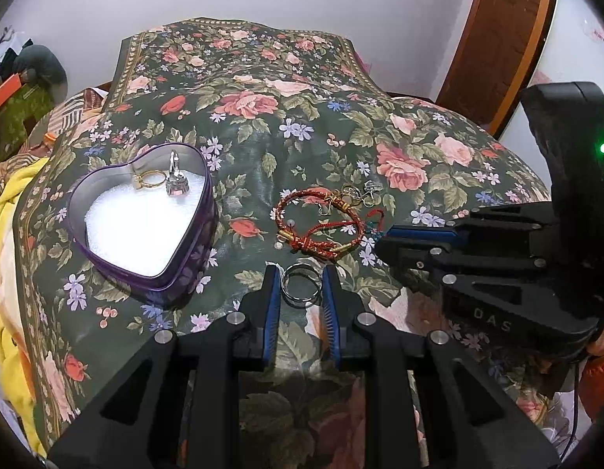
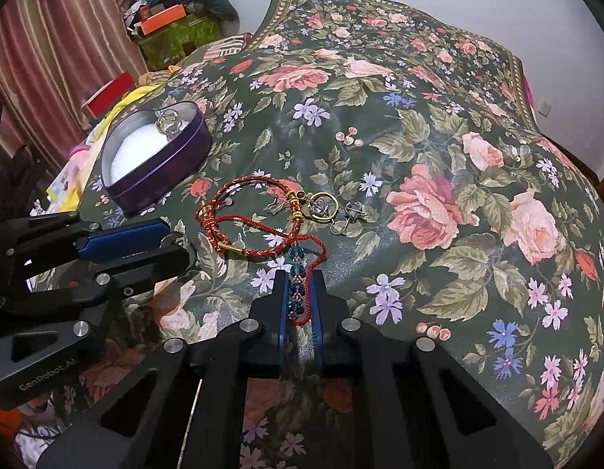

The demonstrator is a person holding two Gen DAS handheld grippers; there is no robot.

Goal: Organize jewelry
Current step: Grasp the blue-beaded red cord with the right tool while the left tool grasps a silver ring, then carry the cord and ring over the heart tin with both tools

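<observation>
The left gripper (image 1: 301, 285) is closed on a silver ring (image 1: 300, 285), its blue pads touching both sides of the band just above the floral bedspread (image 1: 262, 125). The right gripper (image 2: 300, 293) is clamped on a beaded strand (image 2: 296, 281) with a thin red cord (image 2: 309, 273) running through the gap between the fingers.

The heart-shaped tin (image 1: 145, 211) sits to the left of the held ring, lid off, with a white lining. Inside, at its far end, lie a gold ring (image 1: 149, 179) and a pink-stone earring (image 1: 176, 179), side by side.

Between the tin and the right gripper lies a pile of red braided bracelets (image 1: 317, 219), overlapping one another. Just beyond them lie a gold hoop (image 2: 323, 205) and small silver pieces (image 2: 350, 213), close together.

At the left edge of the bed a yellow cloth (image 1: 8, 234) lies bunched. An orange box (image 2: 161, 17) stands farther back against the wall.
</observation>
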